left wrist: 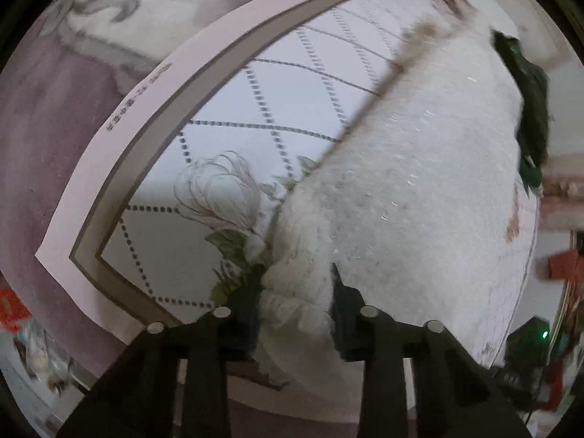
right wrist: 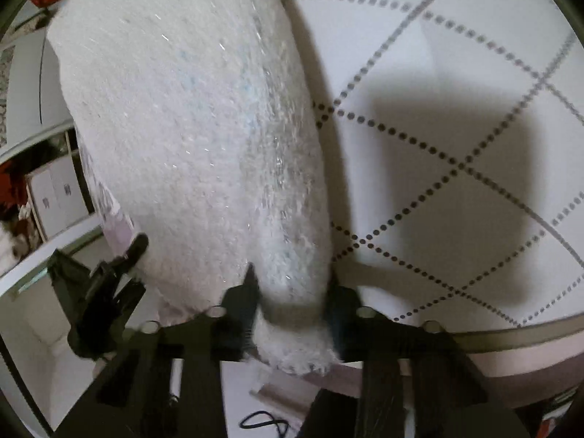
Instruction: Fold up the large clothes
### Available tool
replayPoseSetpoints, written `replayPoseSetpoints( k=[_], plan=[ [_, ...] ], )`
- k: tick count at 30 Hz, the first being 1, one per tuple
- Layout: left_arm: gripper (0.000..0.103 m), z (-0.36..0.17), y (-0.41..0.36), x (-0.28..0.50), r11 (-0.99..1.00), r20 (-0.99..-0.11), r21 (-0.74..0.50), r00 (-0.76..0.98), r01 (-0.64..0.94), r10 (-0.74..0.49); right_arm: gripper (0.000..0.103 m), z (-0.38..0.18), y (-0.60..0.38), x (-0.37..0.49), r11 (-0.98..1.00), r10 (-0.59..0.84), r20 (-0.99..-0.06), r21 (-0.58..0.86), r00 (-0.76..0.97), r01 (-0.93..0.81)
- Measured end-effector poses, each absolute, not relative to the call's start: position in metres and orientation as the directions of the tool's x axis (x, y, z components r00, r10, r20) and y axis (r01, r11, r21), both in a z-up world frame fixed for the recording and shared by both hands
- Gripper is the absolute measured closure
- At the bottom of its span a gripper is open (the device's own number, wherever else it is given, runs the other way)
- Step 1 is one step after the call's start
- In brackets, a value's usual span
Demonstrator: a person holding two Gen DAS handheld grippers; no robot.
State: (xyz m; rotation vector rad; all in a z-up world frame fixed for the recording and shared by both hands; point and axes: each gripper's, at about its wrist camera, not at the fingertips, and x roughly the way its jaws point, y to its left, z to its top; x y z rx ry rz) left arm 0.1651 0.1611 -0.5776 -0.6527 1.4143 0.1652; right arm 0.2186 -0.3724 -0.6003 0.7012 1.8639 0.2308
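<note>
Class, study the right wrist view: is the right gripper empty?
No. The right gripper has its fingers closed on a bunched end of the fluffy white garment, above the patterned bed cover.

In the left wrist view, the fuzzy sweater (left wrist: 401, 182) hangs from the left claw (left wrist: 295, 292) and stretches toward 1 o'clock, above the bed cover (left wrist: 255, 109), which lies from 9 to 12 o'clock. The right claw (left wrist: 525, 116) is at 2 o'clock, on the far edge of the sweater. In the right wrist view, the sweater (right wrist: 175, 127) rises from the right claw (right wrist: 292, 292) toward 11 o'clock; the bed cover (right wrist: 456, 109) lies at 2 o'clock, and the left claw (right wrist: 124, 259) is at 8 o'clock.
</note>
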Motion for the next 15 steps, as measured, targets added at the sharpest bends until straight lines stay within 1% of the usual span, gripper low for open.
replayPoseSetpoints(
  k=[4,6,7,8,9,10,11,12,13,14,15],
  plan=[
    [0.075,-0.575,0.146,0.143,0.821,-0.931,-0.364,0.153,-0.440,-0.331,0.081,-0.572,-0.372,0.218,0.836,0.499,-0.851,0.423,-0.165,0.350],
    [0.074,-0.580,0.141,0.137,0.820,-0.926,-0.375,0.134,-0.432,-0.353,0.079,-0.576,-0.387,0.220,0.846,0.478,-0.859,0.393,-0.184,0.360],
    [0.072,-0.580,0.143,0.139,0.817,-0.924,-0.380,0.133,-0.433,-0.360,0.077,-0.582,-0.384,0.220,0.845,0.481,-0.853,0.390,-0.203,0.366],
    [0.067,-0.580,0.147,0.140,0.808,-0.918,-0.393,0.131,-0.438,-0.375,0.068,-0.592,-0.387,0.222,0.834,0.502,-0.834,0.396,-0.230,0.383],
    [0.066,-0.579,0.152,0.141,0.792,-0.907,-0.416,0.137,-0.448,-0.399,0.059,-0.596,-0.395,0.224,0.823,0.520,-0.820,0.407,-0.240,0.395],
    [0.063,-0.576,0.159,0.142,0.776,-0.896,-0.437,0.147,-0.456,-0.418,0.053,-0.599,-0.401,0.226,0.808,0.547,-0.801,0.429,-0.244,0.404],
    [0.060,-0.575,0.165,0.144,0.765,-0.890,-0.450,0.158,-0.461,-0.428,0.042,-0.604,-0.410,0.230,0.799,0.561,-0.793,0.442,-0.238,0.409],
    [0.059,-0.573,0.167,0.143,0.756,-0.882,-0.465,0.170,-0.461,-0.439,0.035,-0.605,-0.414,0.232,0.783,0.582,-0.782,0.464,-0.225,0.415],
    [0.054,-0.574,0.172,0.146,0.748,-0.874,-0.480,0.177,-0.459,-0.452,0.033,-0.607,-0.419,0.233,0.760,0.611,-0.764,0.491,-0.208,0.426],
    [0.047,-0.580,0.176,0.151,0.740,-0.867,-0.490,0.172,-0.462,-0.467,0.029,-0.611,-0.424,0.234,0.727,0.648,-0.738,0.523,-0.190,0.445],
    [0.044,-0.588,0.179,0.157,0.731,-0.860,-0.500,0.165,-0.464,-0.483,0.026,-0.617,-0.428,0.235,0.690,0.686,-0.706,0.554,-0.177,0.465]
  ],
)
